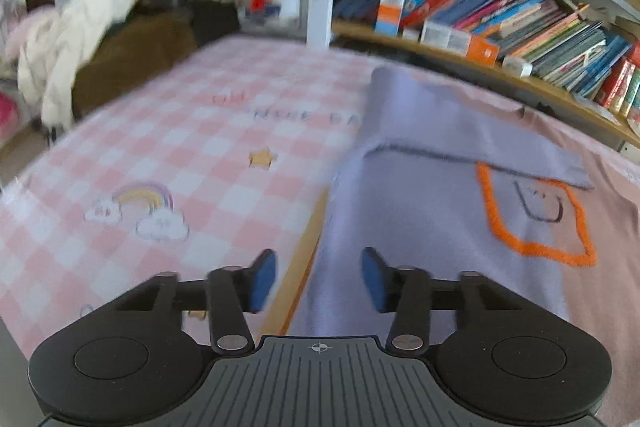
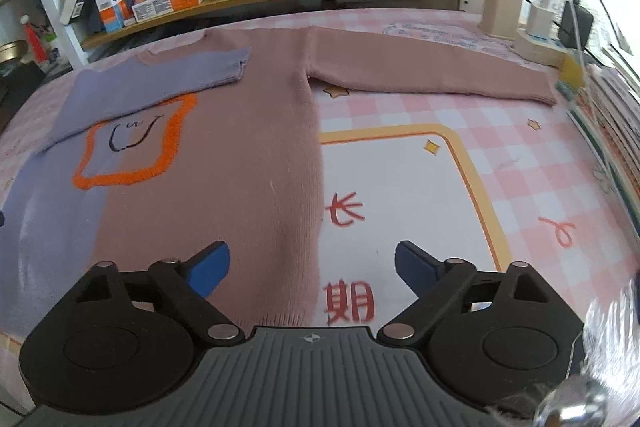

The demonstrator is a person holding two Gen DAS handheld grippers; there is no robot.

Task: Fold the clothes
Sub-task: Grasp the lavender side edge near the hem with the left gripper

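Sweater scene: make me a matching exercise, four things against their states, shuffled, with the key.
1. purple sleeve
2. pink sleeve
3. orange outline
4. right gripper

A. stretched flat out to the side
B. open, over the sweater's lower edge
C. folded across the chest
D. partly covered by a sleeve

Pairs: 1-C, 2-A, 3-D, 4-B

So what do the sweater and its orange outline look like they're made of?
The sweater looks like soft knitted yarn, matte: fine ribbing shows near the hem, with a fuzzy surface. The orange outline looks like raised fluffy yarn, chenille-like, though the fibre can't be told.
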